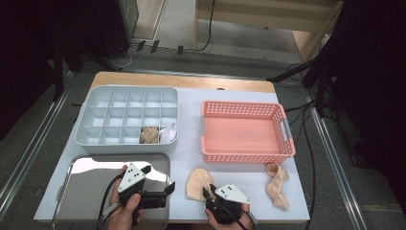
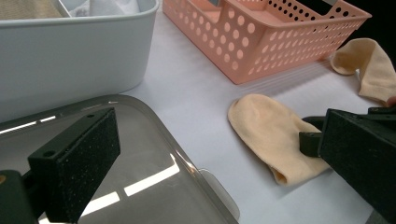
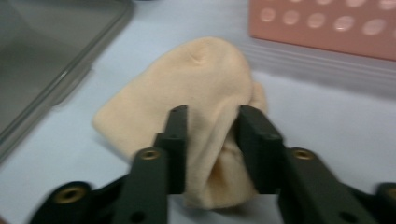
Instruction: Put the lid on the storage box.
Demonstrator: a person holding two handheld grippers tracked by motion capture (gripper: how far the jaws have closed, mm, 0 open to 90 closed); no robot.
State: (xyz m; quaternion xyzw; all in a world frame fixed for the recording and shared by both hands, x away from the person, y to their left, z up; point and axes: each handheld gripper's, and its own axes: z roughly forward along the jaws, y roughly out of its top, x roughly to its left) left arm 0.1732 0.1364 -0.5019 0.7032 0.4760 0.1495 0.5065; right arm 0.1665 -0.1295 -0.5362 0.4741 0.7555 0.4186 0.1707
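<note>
Black jaws of right gripper (image 3: 211,135) pinch soft, rounded beige sock (image 3: 196,93)

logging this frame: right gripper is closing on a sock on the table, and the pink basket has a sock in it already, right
Not quite: the pink basket is empty, as the high view shows. The right gripper does have its jaws around a sock on the table.

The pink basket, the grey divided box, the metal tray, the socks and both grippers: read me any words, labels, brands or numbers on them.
There are none to read.
The pink basket shows holes alone, and the grey divided box, the metal tray, the two socks, the left gripper and the right gripper are plain, with no print or label on any side shown.
</note>
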